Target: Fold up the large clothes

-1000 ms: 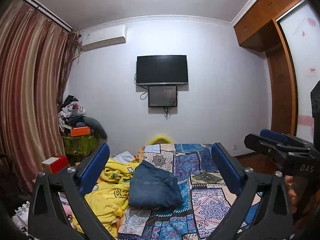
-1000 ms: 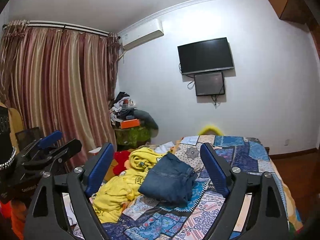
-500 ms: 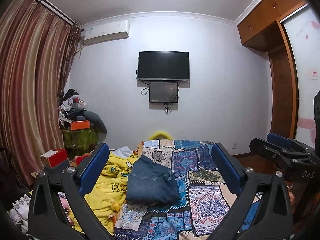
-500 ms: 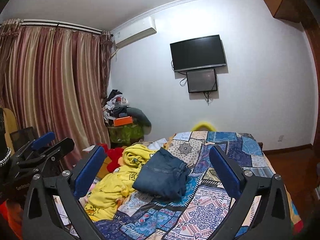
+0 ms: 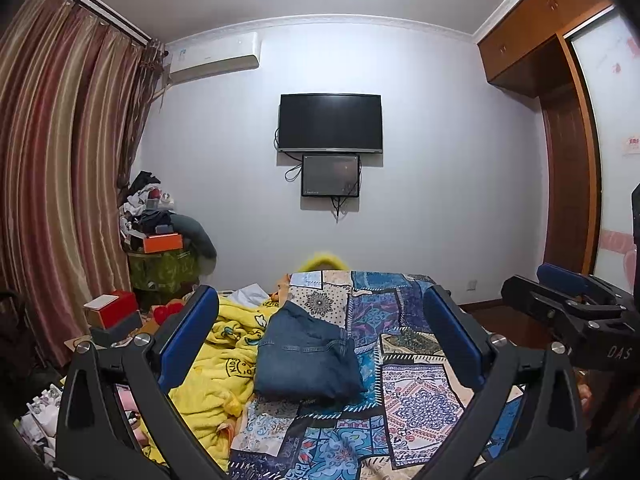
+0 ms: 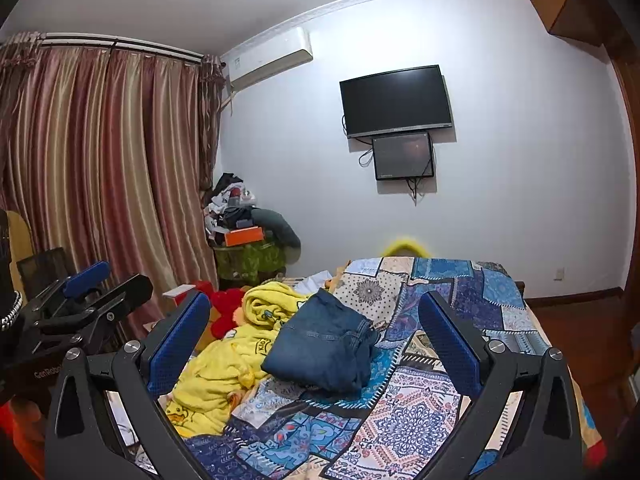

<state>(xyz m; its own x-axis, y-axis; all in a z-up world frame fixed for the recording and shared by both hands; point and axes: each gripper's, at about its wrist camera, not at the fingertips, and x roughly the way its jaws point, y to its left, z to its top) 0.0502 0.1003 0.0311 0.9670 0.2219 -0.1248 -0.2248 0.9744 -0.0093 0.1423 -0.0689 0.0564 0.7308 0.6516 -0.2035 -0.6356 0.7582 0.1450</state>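
Observation:
A folded pair of blue jeans (image 5: 306,354) lies on the patchwork bedspread (image 5: 416,396); it also shows in the right wrist view (image 6: 326,346). A crumpled yellow fleece garment (image 5: 218,364) lies beside it on the left, also in the right wrist view (image 6: 224,368). My left gripper (image 5: 320,344) is open and empty, held back above the bed's near end. My right gripper (image 6: 316,344) is open and empty too, beside it. Each gripper shows at the edge of the other's view.
A striped curtain (image 5: 52,184) hangs at the left. A cluttered stand with clothes and an orange box (image 5: 162,242) is in the corner. A TV (image 5: 330,122) hangs on the far wall. A wooden wardrobe (image 5: 560,160) is at the right. A red plush toy (image 6: 226,310) lies left of the bed.
Both grippers have tilted up and drawn back slightly, so the bed sits lower in the views. The right gripper's jaws have opened wider. The jeans and yellow garment have not moved.

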